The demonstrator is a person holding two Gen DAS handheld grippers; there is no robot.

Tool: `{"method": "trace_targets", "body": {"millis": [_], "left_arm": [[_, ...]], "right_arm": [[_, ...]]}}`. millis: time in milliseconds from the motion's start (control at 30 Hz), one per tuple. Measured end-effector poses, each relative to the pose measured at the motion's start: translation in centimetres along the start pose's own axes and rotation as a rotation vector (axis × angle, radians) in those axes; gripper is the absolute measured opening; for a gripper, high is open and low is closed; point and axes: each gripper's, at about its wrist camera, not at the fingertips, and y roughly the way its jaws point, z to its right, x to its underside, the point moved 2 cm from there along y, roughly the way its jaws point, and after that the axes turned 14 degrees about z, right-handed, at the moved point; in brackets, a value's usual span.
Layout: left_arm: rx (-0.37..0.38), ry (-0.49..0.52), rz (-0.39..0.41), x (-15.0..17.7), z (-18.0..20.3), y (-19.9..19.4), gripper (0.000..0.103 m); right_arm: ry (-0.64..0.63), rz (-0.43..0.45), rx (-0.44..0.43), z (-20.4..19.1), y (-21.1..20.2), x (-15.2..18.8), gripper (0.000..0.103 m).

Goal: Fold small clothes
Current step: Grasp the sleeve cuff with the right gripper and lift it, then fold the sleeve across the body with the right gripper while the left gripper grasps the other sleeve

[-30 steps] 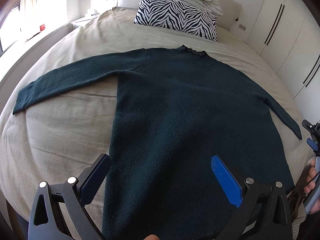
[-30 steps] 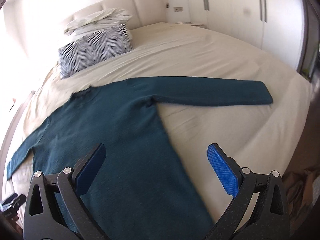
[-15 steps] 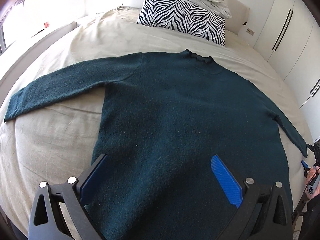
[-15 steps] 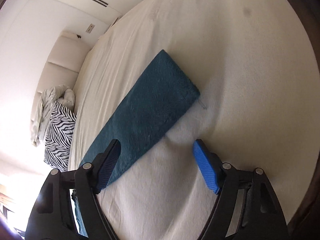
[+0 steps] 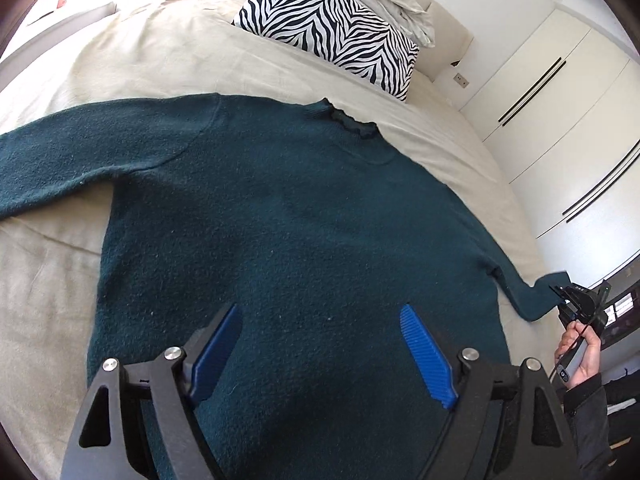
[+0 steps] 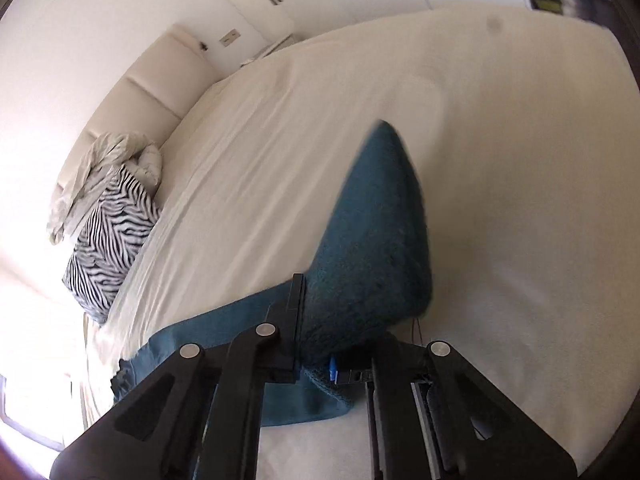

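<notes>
A dark teal sweater (image 5: 288, 240) lies spread face-down or face-up (the knit gives no clue which) on a bed (image 5: 52, 264) covered in a beige sheet, its collar pointing toward a zebra-striped pillow (image 5: 332, 28) that leans at the head of the bed. To the left of the sweater's body, the left sleeve (image 5: 80, 160) stretches flat across the sheet and runs out past the edge of the left wrist view. Over the lower part of the sweater's body hangs the left tool (image 5: 320, 352), its two blue-padded fingers spread wide apart and gripping nothing, the knit showing between them. To the right of the body, the right sleeve (image 5: 520, 292) tapers toward the side of the bed, where the right tool (image 5: 576, 300) meets its cuff, with the person's hand (image 5: 580, 356) wrapped round the handle just below. In the right wrist view, that right tool (image 6: 336, 344) is clenched on the sleeve's cuff (image 6: 372, 248), the fabric pinched between the closed fingers and rising past them in a blurred, folded peak above the pale sheet, while the rest of the sleeve trails back to the left toward the sweater's body. Beyond the sweater, a crumpled grey-white duvet (image 6: 104, 176) sits piled on the zebra-striped pillow against a padded cream headboard (image 6: 160, 80), and white wardrobe doors (image 5: 560, 120) stand to the right of the bed.
</notes>
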Motion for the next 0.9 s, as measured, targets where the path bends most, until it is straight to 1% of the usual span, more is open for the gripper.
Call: {"method": "trace_targets", "body": {"millis": [33, 100, 167, 233, 300, 367, 400, 433, 467, 500, 567, 600, 633, 667, 700, 733, 767, 800, 867, 900], "left_arm": [[0.014, -0.012, 0.008, -0.4, -0.1, 0.0, 0.083], [0.032, -0.028, 0.025, -1.1, -0.3, -0.1, 0.083], [0.048, -0.051, 0.036, -1.8, -0.7, -0.2, 0.083], [0.063, -0.084, 0.043, -2.2, -1.4, -0.5, 0.083], [0.075, -0.111, 0.045, -2.4, -2.1, -0.6, 0.083], [0.078, -0.128, 0.042, -2.5, -2.8, -0.5, 0.083], [0.081, -0.140, 0.035, -2.5, -3.1, -0.5, 0.083], [0.088, -0.154, 0.027, -2.4, -3.4, -0.3, 0.083], [0.098, -0.168, 0.019, -2.3, -3.7, -0.1, 0.083], [0.105, -0.177, 0.010, -2.3, -3.8, 0.3, 0.084], [0.118, -0.199, -0.010, -2.3, -4.0, 1.2, 0.084], [0.130, -0.209, -0.020, -2.3, -3.9, 1.6, 0.084], [0.139, -0.215, -0.028, -2.3, -3.7, 2.2, 0.086], [0.148, -0.218, -0.034, -2.3, -3.4, 2.8, 0.088], [0.153, -0.217, -0.040, -2.4, -3.1, 3.4, 0.092], [0.157, -0.216, -0.050, -2.5, -2.7, 4.2, 0.093], [0.159, -0.219, -0.064, -2.5, -2.3, 4.9, 0.093], [0.166, -0.228, -0.081, -2.6, -1.8, 5.7, 0.093], [0.201, -0.229, -0.103, -2.7, -0.7, 7.1, 0.093], [0.206, -0.221, -0.123, -2.8, -0.2, 7.9, 0.093]], "right_arm": [[-0.043, -0.005, -0.029, -2.9, -0.4, 0.4, 0.007], [-0.171, -0.017, -0.100, -9.3, -0.2, 1.5, 0.007], [-0.307, -0.045, -0.185, -16.1, -0.1, 4.2, 0.007], [-0.409, -0.079, -0.272, -22.6, -0.9, 8.3, 0.007], [-0.469, -0.139, -0.352, -27.8, -0.9, 12.8, 0.007], [-0.513, -0.207, -0.396, -31.2, -0.2, 18.0, 0.007], [-0.542, -0.235, -0.402, -32.8, -0.6, 20.8, 0.007], [-0.571, -0.272, -0.406, -33.7, 0.0, 23.4, 0.007], [-0.584, -0.305, -0.403, -34.5, -0.2, 26.5, 0.008], [-0.592, -0.334, -0.400, -34.4, -0.4, 29.0, 0.009], [-0.611, -0.376, -0.389, -34.2, 0.6, 32.0, 0.018], [-0.611, -0.386, -0.398, -32.6, -0.5, 33.8, 0.024], [-0.596, -0.390, -0.422, -31.7, -0.6, 34.1, 0.027], [-0.575, -0.375, -0.442, -31.3, -0.9, 33.9, 0.030], [-0.559, -0.363, -0.453, -30.9, -1.3, 33.6, 0.042], [-0.535, -0.359, -0.463, -30.4, -1.6, 33.1, 0.054], [-0.507, -0.357, -0.472, -29.8, -2.5, 32.4, 0.057], [-0.484, -0.352, -0.478, -28.8, -4.1, 32.7, 0.058], [-0.456, -0.357, -0.489, -27.6, -4.8, 31.9, 0.058], [-0.450, -0.361, -0.484, -27.2, -4.9, 31.5, 0.058]]}}
